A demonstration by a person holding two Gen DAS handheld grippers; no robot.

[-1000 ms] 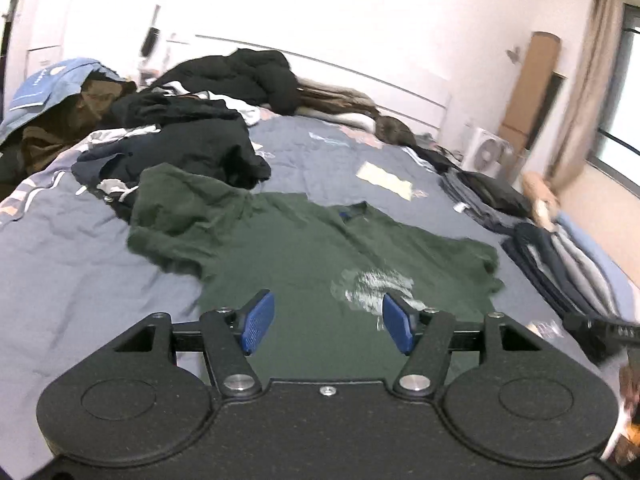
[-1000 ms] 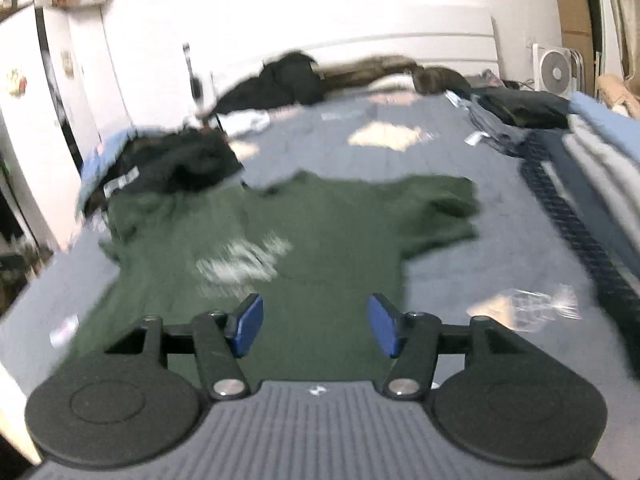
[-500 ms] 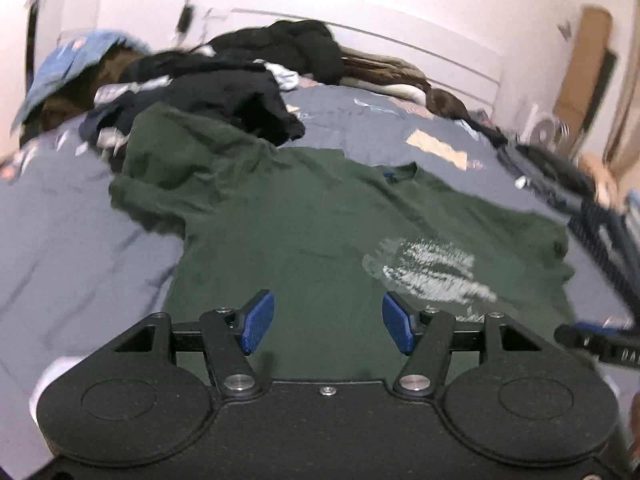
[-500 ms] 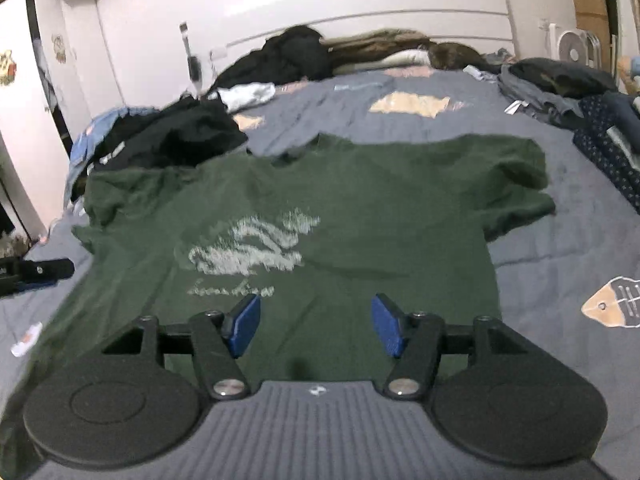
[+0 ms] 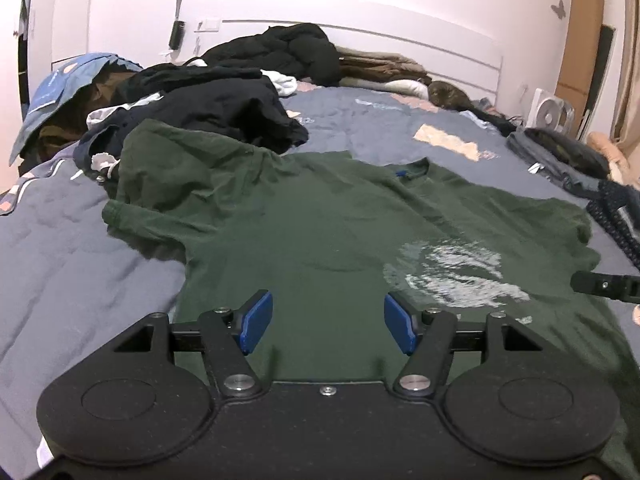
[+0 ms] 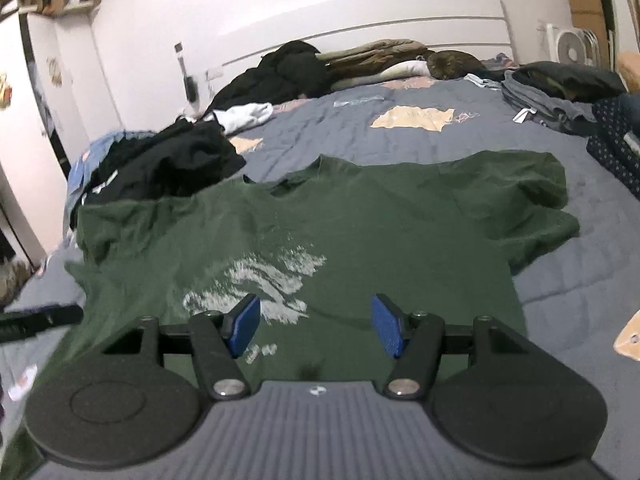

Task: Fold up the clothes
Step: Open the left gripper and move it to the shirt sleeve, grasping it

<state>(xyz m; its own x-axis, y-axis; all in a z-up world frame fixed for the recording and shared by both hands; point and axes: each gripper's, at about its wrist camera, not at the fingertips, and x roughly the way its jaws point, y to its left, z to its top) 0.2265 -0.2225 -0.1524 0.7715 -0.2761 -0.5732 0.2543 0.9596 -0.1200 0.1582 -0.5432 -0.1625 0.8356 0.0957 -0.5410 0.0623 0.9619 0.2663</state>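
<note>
The bed, covered in a grey-blue quilt, is the landmark here. A dark green T-shirt lies spread face up across the near middle of the bed, collar toward the headboard, with a pale print on its chest. A heap of dark clothes sits on the bed beyond the shirt's one sleeve, which rides up onto the heap and is rumpled. Folded clothes lie along the opposite edge of the bed.

The shirt looks light, soft and limp: it will sag and crease wherever it is not held, and a thin layer may slip from a shallow pinch. The best hold seems to be at the bottom hem near each side seam, or at a shoulder and hem on one side.

The left gripper hangs over the shirt's lower part, jaws wide with nothing between them. The right gripper likewise stands wide and empty, beside the print.
</note>
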